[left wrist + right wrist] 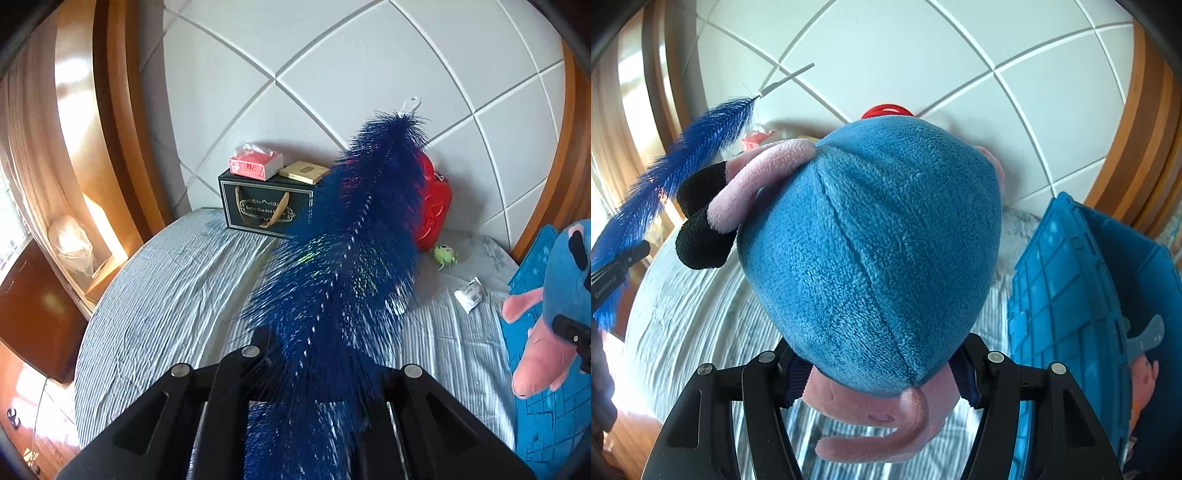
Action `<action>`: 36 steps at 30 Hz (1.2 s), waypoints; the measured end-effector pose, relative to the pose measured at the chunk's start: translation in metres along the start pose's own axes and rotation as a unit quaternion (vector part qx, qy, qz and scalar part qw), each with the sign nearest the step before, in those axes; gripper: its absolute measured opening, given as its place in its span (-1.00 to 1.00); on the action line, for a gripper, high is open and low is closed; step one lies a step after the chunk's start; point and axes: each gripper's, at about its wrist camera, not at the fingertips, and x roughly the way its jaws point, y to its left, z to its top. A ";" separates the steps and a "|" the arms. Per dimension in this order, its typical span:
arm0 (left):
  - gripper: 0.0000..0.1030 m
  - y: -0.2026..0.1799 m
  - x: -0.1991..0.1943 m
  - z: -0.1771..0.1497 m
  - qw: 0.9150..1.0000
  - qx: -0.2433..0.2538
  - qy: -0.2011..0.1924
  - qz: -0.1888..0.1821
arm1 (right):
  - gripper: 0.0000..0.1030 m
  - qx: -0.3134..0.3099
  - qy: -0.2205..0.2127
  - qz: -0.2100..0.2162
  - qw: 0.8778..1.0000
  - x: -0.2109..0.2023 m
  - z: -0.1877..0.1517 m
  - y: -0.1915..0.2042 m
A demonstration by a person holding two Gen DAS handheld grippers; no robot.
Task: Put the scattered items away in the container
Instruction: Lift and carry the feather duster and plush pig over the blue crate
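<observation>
My left gripper (317,373) is shut on a dark blue bristly duster (347,258), which sticks up and forward above the bed; it also shows at the left of the right wrist view (683,162). My right gripper (879,373) is shut on a blue and pink plush toy (871,243), held in the air; the toy also shows at the right edge of the left wrist view (554,306). The blue plastic crate (1067,280) stands on the bed right of the toy, with a cartoon figure item inside.
On the striped bed sheet (166,295) lie a small green toy (445,254) and a small clear packet (471,293). At the padded headboard (332,74) stand a black gift box (266,206) with smaller boxes on top and a red bag (432,206).
</observation>
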 end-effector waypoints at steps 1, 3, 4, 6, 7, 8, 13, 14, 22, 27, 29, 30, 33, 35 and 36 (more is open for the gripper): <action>-0.82 -0.003 -0.005 0.001 1.000 0.000 -0.002 0.002 | 0.23 0.001 -0.001 0.003 1.000 -0.005 -0.002 -0.004; -0.82 -0.010 -0.014 0.001 1.000 -0.004 0.000 -0.001 | 0.23 0.001 -0.002 0.009 1.000 -0.013 -0.004 -0.011; -0.82 -0.014 -0.019 0.001 1.000 -0.003 0.000 0.000 | 0.23 -0.001 -0.004 0.011 1.000 -0.017 -0.005 -0.013; -0.82 -0.022 -0.028 0.000 1.000 -0.001 -0.003 0.002 | 0.22 -0.006 -0.010 0.013 1.000 -0.032 -0.011 -0.022; -0.82 -0.027 -0.032 -0.001 1.000 -0.002 -0.004 0.002 | 0.23 -0.007 -0.010 0.015 1.000 -0.034 -0.010 -0.027; -0.82 -0.031 -0.036 -0.002 1.000 -0.003 -0.005 0.003 | 0.22 -0.008 -0.011 0.017 1.000 -0.039 -0.013 -0.032; -0.82 -0.049 -0.058 -0.006 1.000 -0.009 -0.014 0.006 | 0.23 -0.018 -0.013 0.026 0.999 -0.056 -0.023 -0.046; -0.82 -0.052 -0.061 -0.006 1.000 -0.010 -0.015 0.005 | 0.22 -0.020 -0.014 0.027 0.999 -0.059 -0.024 -0.048; -0.82 -0.079 -0.096 -0.005 0.999 -0.004 -0.034 -0.001 | 0.23 -0.010 -0.034 0.050 0.998 -0.094 -0.031 -0.070; -0.82 -0.104 -0.117 0.000 0.999 0.007 -0.049 -0.015 | 0.23 0.000 -0.055 0.060 0.997 -0.120 -0.042 -0.096; -0.82 -0.118 -0.124 0.003 0.998 0.015 -0.054 -0.022 | 0.23 0.008 -0.065 0.063 0.996 -0.133 -0.045 -0.107; -0.82 -0.125 -0.127 0.003 0.998 0.019 -0.056 -0.026 | 0.23 0.011 -0.070 0.063 0.995 -0.137 -0.043 -0.108; -0.82 -0.154 -0.136 0.005 0.997 0.036 -0.062 -0.037 | 0.23 0.025 -0.087 0.062 0.994 -0.157 -0.042 -0.125; -0.82 -0.173 -0.142 0.005 0.996 0.048 -0.064 -0.049 | 0.23 0.032 -0.097 0.056 0.993 -0.168 -0.041 -0.141; -0.82 -0.185 -0.145 0.005 0.995 0.055 -0.065 -0.055 | 0.23 0.037 -0.101 0.053 0.993 -0.175 -0.042 -0.149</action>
